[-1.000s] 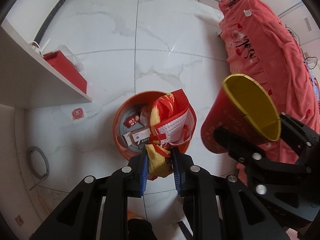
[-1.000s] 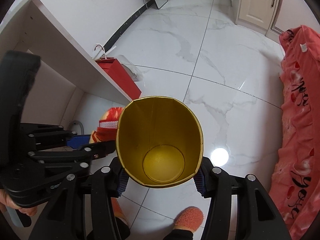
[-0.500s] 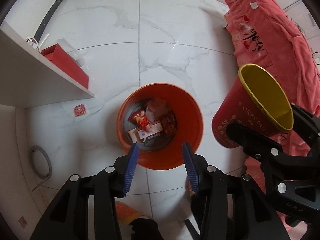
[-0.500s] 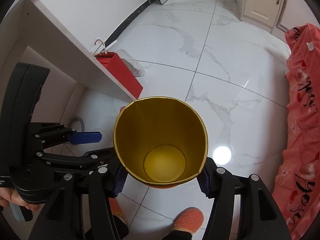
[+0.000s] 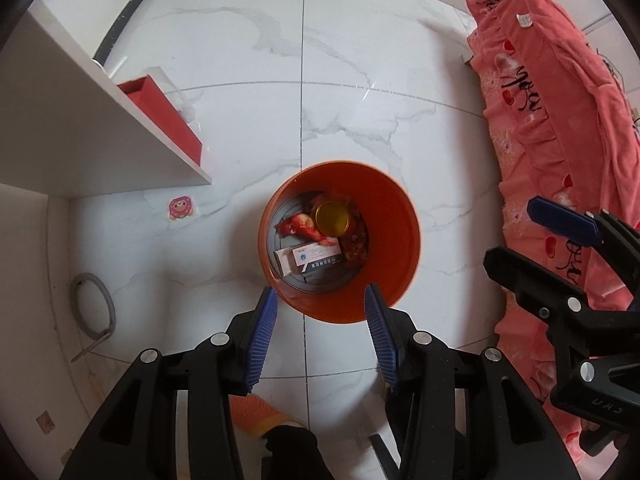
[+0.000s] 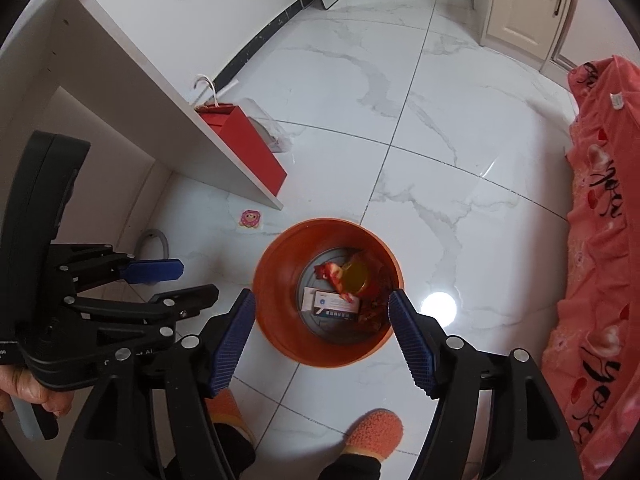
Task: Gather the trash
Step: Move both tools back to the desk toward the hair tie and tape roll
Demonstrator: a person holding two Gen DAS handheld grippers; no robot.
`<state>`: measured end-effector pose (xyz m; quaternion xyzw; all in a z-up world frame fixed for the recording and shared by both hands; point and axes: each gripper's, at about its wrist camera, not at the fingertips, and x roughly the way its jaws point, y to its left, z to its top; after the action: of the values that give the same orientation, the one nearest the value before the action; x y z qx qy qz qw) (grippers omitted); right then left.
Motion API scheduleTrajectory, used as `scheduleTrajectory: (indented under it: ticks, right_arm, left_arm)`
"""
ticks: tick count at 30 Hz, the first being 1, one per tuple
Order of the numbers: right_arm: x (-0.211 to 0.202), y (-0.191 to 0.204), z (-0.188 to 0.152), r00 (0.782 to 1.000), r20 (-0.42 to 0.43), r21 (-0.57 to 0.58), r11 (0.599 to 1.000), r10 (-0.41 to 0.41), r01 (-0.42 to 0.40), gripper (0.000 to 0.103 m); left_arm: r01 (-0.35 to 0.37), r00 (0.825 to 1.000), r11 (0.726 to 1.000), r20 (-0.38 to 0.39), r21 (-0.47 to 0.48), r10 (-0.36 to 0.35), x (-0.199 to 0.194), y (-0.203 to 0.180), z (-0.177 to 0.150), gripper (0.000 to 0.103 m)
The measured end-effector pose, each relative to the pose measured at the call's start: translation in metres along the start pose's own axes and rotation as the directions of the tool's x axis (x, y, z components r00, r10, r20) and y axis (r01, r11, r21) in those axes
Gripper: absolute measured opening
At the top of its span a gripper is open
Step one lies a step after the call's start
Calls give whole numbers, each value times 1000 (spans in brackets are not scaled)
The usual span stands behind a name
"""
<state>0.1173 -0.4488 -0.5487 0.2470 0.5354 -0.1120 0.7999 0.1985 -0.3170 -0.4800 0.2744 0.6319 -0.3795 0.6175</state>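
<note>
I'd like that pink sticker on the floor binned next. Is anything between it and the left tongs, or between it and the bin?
Nothing visible: bare floor lies between the sticker and the open left tongs, and between it and the bin. The shelf ends above and beside it.

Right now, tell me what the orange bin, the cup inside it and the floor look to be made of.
Orange bin: likely molded plastic, smooth and uniformly colored with a soft sheen.
Cup: probably coated paper; its inside is glossy gold-yellow, though only the mouth shows.
Floor: polished marble-look tile, possibly ceramic; grey veining, straight grout lines and a bright light glare in the right wrist view.
</note>
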Motion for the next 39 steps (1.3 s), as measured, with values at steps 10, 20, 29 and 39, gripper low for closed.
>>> scheduleTrajectory:
  ticks: [10,20,29,39]
  right_arm:
    - [-99,26,4,998,66,10,1000,19,-20,69]
    - [-210,72,18,983,171,-69,996,73,-62,69]
    - [-304,140,23,957,244,-220,970,156,-102,71]
    - [-344,233,31,933,233,-435,888,274,-152,71]
  left_arm:
    - [9,995,1000,101,0,-9,-92,-15,-18,47]
    - [-6,971,1000,238,-9,8,-198,-21,-49,47]
    - [-65,917,996,390,-62,84,-294,-8,-89,64]
    - [-125,849,954,467,-274,245,-353,43,-137,64]
